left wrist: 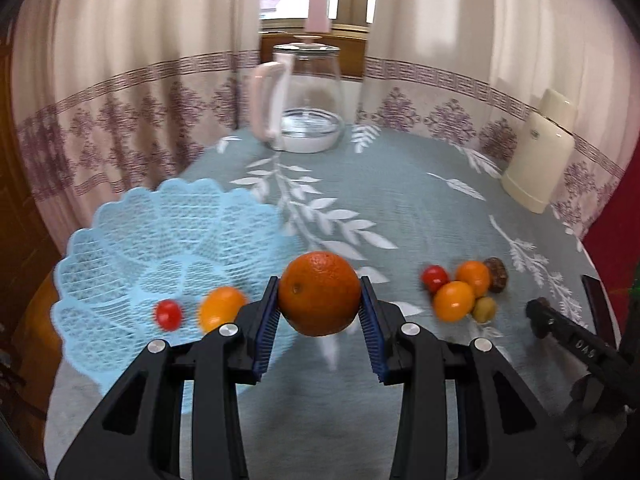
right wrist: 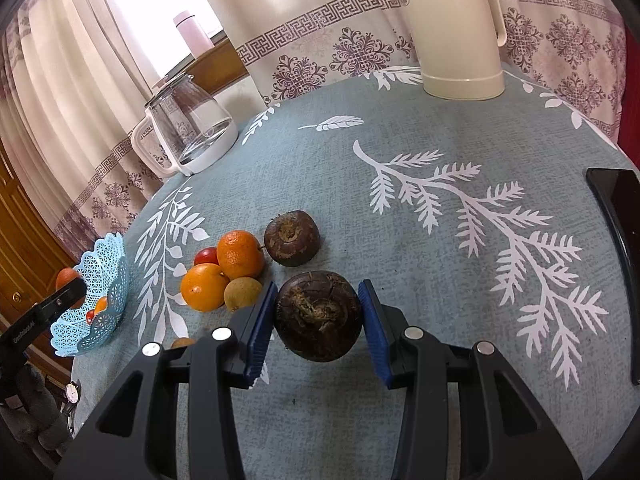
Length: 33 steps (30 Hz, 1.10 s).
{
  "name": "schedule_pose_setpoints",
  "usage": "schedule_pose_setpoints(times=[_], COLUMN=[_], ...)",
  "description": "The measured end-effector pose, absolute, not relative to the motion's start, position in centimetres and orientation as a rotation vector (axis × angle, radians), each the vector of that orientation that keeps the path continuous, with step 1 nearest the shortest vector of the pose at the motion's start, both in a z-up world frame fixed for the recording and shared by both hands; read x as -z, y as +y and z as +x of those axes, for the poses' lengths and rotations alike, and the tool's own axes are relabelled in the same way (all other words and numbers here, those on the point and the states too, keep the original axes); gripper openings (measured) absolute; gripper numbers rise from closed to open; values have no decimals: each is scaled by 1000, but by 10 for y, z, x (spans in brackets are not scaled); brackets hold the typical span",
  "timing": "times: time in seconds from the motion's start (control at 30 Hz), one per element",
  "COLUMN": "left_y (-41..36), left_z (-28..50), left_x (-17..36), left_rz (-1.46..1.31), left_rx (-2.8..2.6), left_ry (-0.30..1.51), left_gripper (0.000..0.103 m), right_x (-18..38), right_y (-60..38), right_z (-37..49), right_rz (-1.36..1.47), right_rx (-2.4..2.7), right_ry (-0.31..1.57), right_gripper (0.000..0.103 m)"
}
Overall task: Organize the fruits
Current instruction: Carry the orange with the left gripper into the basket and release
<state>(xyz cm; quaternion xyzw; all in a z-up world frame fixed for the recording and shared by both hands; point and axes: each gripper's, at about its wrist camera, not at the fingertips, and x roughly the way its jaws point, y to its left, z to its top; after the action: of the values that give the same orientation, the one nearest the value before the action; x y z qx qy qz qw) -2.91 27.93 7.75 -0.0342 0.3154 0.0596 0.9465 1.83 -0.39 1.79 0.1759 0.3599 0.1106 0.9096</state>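
Observation:
My left gripper (left wrist: 320,312) is shut on a large orange (left wrist: 319,293), held above the tablecloth just right of the blue lattice basket (left wrist: 132,248). That basket holds a cherry tomato (left wrist: 168,313) and a small orange (left wrist: 221,307). My right gripper (right wrist: 318,320) is shut on a dark brown water chestnut (right wrist: 318,316). Left of it on the cloth lies a cluster: two small oranges (right wrist: 240,254), a cherry tomato (right wrist: 206,256), a greenish round fruit (right wrist: 242,294) and a second water chestnut (right wrist: 292,238). The same cluster (left wrist: 460,294) shows in the left wrist view, and the basket (right wrist: 96,304) shows at the left of the right wrist view.
A glass kettle with a pale handle (left wrist: 298,100) stands at the table's far edge. A cream thermos jug (right wrist: 452,28) stands at the far right. A dark phone-like slab (right wrist: 620,248) lies by the right edge. Curtains hang behind the round table.

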Motion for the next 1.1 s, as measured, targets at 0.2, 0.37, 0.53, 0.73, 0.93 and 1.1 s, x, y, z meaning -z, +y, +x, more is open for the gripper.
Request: schedule_pose_setpoints(times=[0.2, 0.37, 0.53, 0.73, 0.93, 1.1], left_y=[311, 334, 346, 355, 363, 370], left_z=[-42, -49, -53, -55, -57, -58], left_x=[-77, -73, -68, -62, -58, -57], left_rz=[-87, -107, -114, -121, -128, -143], left_rx=[-211, -275, -306, -328, -347, -365], left_ry=[636, 646, 660, 673, 684, 686], left_gripper=[40, 40, 40, 40, 40, 41], right_x=[-19, -20, -20, -20, -20, -20], right_y=[-5, -6, -7, -7, -6, -6], right_z=[15, 14, 14, 13, 14, 14], right_rz=[366, 370, 370, 369, 368, 368], right_rx=[-225, -225, -224, -224, -224, -223], right_ry=[732, 727, 726, 727, 727, 727], right_gripper=[42, 42, 42, 42, 42, 42])
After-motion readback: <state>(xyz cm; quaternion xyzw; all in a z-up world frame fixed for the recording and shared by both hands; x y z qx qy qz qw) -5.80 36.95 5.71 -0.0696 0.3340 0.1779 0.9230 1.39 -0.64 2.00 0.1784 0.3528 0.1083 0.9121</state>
